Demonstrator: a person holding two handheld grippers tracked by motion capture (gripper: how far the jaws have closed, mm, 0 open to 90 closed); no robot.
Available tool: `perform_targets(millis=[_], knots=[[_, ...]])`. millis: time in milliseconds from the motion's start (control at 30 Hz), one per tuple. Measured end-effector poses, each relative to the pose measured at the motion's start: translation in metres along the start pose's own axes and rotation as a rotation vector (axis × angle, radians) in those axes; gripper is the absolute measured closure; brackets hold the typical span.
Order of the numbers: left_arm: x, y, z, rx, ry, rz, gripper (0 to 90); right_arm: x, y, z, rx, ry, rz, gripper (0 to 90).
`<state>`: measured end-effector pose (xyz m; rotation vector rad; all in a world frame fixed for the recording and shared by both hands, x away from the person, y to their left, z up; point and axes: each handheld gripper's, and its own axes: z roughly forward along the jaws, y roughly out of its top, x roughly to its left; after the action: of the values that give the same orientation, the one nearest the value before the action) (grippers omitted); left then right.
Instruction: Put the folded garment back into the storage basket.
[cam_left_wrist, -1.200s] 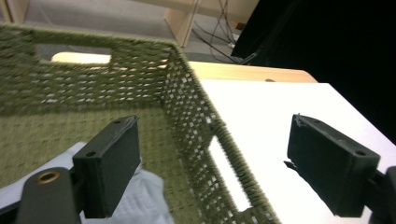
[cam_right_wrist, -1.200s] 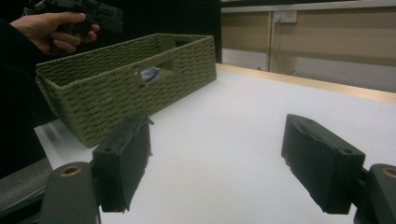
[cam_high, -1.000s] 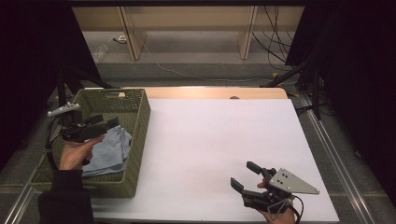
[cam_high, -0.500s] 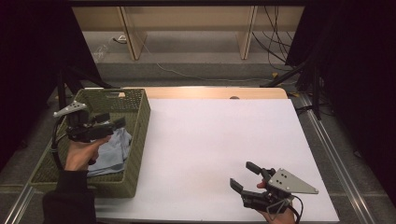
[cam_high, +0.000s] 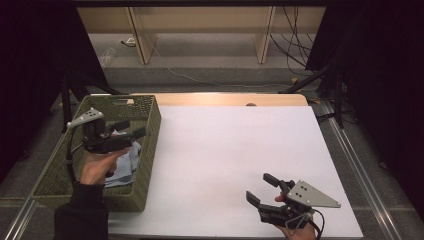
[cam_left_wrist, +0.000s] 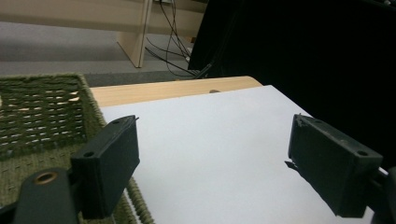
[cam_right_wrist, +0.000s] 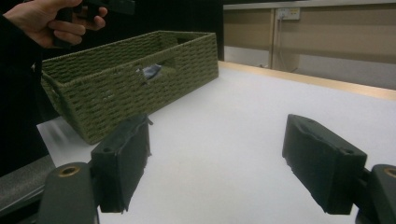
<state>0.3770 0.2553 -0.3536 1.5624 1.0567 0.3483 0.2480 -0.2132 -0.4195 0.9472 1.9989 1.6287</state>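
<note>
High view: left gripper (cam_high: 131, 129) wide, empty, above basket (cam_high: 148, 150)
Basket: cloth (cam_high: 127, 162) inside
Right gripper (cam_high: 262, 187): wide, empty, over table (cam_high: 225, 150)

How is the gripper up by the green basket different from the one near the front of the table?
The left gripper hangs over the green basket, above the blue cloth; the right gripper sits low over the white table. The left points toward the table, the right toward the basket. Both are open and hold nothing.
</note>
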Motion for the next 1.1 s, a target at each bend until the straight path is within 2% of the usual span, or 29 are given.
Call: perform_targets(millis=[567,833,1100], knots=[[-0.022,-0.007,0.013,0.0,-0.06,0.024,15.9,0.0,0.0,0.001,0.003,-0.003,-0.001,24.1],[-0.031,-0.011,0.018,-0.006,-0.105,0.019,15.8,0.0,0.0,0.001,0.003,-0.001,-0.002,24.1],[-0.04,-0.017,0.022,-0.002,-0.129,0.025,15.9,0.0,-0.001,0.002,0.003,-0.001,0.001,24.1]])
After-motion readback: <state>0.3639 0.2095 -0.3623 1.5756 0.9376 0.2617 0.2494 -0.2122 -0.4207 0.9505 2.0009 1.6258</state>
